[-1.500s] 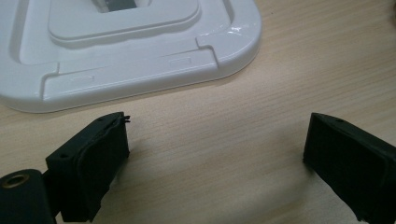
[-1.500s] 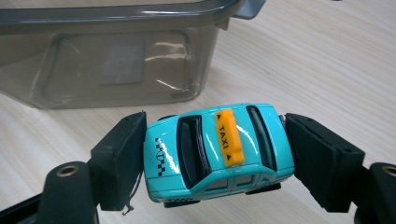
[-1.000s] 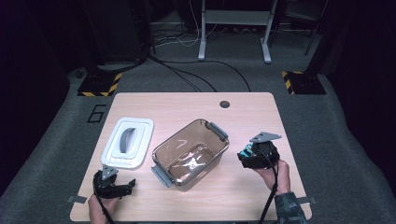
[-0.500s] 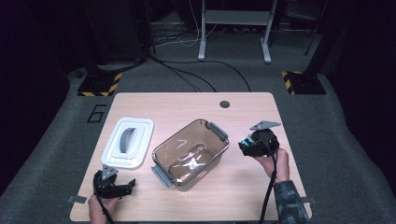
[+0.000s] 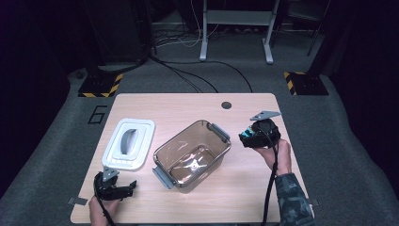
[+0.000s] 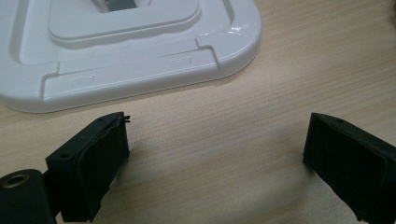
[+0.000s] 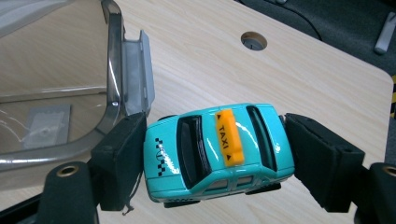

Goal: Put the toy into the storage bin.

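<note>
table [image 5: 197,106] in the high view carries a white lid [image 5: 128,149] at the left and a clear brown box [image 5: 192,155] in the middle. right gripper [image 5: 248,137] hangs just right of the box, its jaws aimed toward the box; the person's right hand [image 5: 276,151] grips it from behind, forearm running up from the bottom edge. left gripper [image 5: 123,189] lies low at the near left corner, pointing right, below the lid.

left gripper view: jaws stand wide apart over bare wood, nothing between them, the lid [image 6: 126,51] just beyond.

right gripper view: jaws clamp a turquoise toy taxi [image 7: 219,151] by nose and tail, held clear of the tabletop, beside the box's corner latch [image 7: 135,74].
</note>
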`<state>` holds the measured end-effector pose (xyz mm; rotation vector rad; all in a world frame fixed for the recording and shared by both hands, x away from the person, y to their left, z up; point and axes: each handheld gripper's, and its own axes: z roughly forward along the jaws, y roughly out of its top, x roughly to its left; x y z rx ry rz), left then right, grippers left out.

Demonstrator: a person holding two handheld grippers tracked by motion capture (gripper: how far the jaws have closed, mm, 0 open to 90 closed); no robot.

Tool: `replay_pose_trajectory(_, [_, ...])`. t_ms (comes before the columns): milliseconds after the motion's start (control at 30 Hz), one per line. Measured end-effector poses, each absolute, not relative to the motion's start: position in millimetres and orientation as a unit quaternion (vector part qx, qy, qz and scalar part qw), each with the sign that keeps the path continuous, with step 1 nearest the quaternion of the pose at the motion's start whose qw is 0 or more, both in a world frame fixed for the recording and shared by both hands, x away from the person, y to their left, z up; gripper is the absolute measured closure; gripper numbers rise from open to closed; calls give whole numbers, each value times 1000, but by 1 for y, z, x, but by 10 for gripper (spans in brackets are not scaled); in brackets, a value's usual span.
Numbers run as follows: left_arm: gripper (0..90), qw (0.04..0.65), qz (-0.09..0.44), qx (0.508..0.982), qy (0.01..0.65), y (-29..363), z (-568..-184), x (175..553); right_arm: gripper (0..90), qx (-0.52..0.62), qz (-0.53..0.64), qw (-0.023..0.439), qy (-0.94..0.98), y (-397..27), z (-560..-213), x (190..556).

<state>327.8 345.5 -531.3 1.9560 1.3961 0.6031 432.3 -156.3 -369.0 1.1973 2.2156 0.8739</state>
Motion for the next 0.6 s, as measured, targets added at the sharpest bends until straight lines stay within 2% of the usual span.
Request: replay_pose_trajectory(600, [62,327,230,746,532,346,-532,328,230,392,312,233,834,-113,-343,452])
